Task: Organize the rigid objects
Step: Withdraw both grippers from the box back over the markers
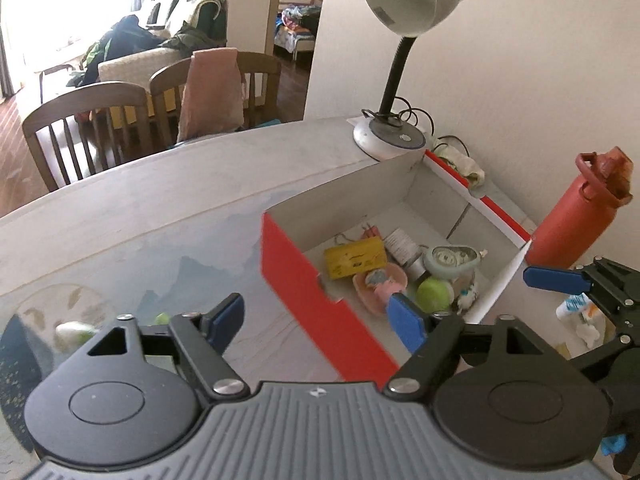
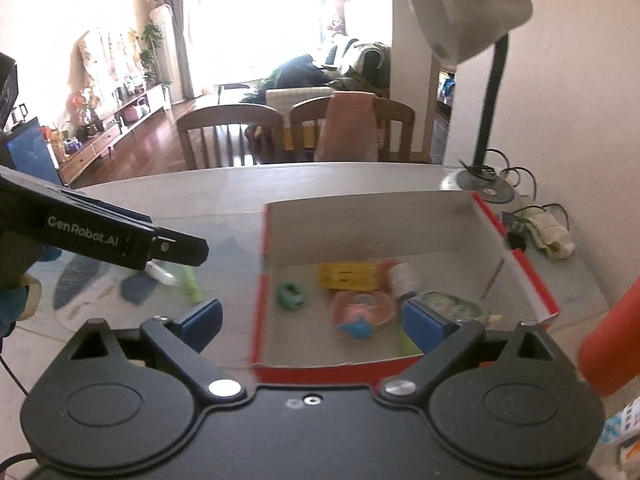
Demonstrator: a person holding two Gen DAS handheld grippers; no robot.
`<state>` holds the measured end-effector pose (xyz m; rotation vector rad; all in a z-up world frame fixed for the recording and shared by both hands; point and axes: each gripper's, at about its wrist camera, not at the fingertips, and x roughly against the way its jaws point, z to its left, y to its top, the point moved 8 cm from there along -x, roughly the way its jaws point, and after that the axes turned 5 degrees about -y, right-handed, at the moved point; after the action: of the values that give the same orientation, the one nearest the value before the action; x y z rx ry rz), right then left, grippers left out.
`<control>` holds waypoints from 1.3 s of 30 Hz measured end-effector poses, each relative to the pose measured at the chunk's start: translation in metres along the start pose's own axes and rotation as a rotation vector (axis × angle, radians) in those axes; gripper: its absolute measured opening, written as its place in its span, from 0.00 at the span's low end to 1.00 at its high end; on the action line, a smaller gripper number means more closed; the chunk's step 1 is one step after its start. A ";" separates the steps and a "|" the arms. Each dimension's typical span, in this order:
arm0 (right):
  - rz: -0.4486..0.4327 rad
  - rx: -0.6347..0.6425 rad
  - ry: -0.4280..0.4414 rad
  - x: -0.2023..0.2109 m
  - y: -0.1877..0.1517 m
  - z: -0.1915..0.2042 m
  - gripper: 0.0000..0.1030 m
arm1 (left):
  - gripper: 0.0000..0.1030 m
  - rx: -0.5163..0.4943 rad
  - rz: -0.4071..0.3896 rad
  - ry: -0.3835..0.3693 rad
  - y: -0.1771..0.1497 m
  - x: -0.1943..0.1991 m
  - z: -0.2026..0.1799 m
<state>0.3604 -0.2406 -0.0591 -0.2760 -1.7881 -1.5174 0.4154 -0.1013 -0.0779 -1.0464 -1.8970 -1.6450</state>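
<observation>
While both claws hang over the worktop (image 1: 168, 184), views differ: left wrist shows a green ball (image 1: 434, 294) and small white figure (image 1: 467, 298) in the red box (image 1: 320, 292), plus the red bottle (image 1: 572, 224) whole; right wrist shows a green tangled piece (image 2: 292, 295) on the box floor and a green tube (image 2: 188, 280) lying on the worktop left of the box. Yellow pack (image 2: 347, 276), pink dish (image 2: 362, 307), pill bottle (image 2: 403, 276) sit inside, blurred. Left claw (image 1: 320, 320) spread wide, empty, over the box's near wall. Right claw (image 2: 312, 324) spread wide, empty, touching nothing. Lamp (image 1: 404, 8) stands behind.
</observation>
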 end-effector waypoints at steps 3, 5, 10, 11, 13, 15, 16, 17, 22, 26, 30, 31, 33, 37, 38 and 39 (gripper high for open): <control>-0.005 0.002 0.016 0.007 -0.003 0.022 0.94 | 0.78 0.006 -0.008 -0.005 -0.011 0.019 0.011; -0.008 0.000 0.026 0.012 -0.006 0.036 0.95 | 0.78 0.012 -0.011 -0.012 -0.020 0.031 0.019; -0.025 -0.003 0.079 0.022 -0.010 0.072 0.98 | 0.80 0.028 -0.022 -0.011 -0.045 0.059 0.046; -0.029 -0.003 0.086 0.024 -0.011 0.079 0.99 | 0.80 0.030 -0.024 -0.009 -0.049 0.064 0.052; -0.033 -0.004 0.101 0.026 -0.013 0.092 0.99 | 0.80 0.034 -0.026 -0.001 -0.060 0.075 0.064; -0.031 -0.005 0.119 0.026 -0.015 0.105 0.99 | 0.80 0.039 -0.026 0.009 -0.068 0.083 0.074; -0.030 -0.002 0.125 0.026 -0.016 0.111 0.99 | 0.81 0.046 -0.025 0.010 -0.073 0.087 0.081; -0.028 0.001 0.131 0.026 -0.017 0.117 0.99 | 0.81 0.052 -0.025 0.009 -0.077 0.091 0.085; -0.016 0.030 0.134 0.019 -0.020 0.137 0.99 | 0.91 0.077 -0.030 0.020 -0.093 0.104 0.109; -0.001 0.051 0.133 0.010 -0.023 0.148 0.99 | 0.98 0.093 -0.037 0.044 -0.098 0.106 0.126; 0.012 0.095 0.132 -0.004 -0.026 0.157 0.99 | 1.00 0.120 -0.057 0.085 -0.096 0.101 0.143; 0.016 0.104 0.130 -0.009 -0.027 0.159 0.99 | 1.00 0.131 -0.060 0.096 -0.094 0.098 0.147; 0.027 0.119 0.128 -0.019 -0.027 0.161 0.97 | 1.00 0.151 -0.073 0.130 -0.091 0.090 0.157; 0.044 0.159 0.125 -0.045 -0.026 0.164 0.95 | 1.00 0.199 -0.034 0.146 -0.087 0.064 0.177; 0.049 0.170 0.126 -0.052 -0.026 0.164 0.94 | 1.00 0.222 -0.022 0.147 -0.087 0.057 0.184; 0.055 0.179 0.128 -0.059 -0.025 0.165 0.93 | 1.00 0.242 -0.013 0.150 -0.086 0.051 0.190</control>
<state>0.3195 -0.0785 -0.1177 -0.1356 -1.7855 -1.2976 0.3484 0.0934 -0.1367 -0.7928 -1.9462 -1.4142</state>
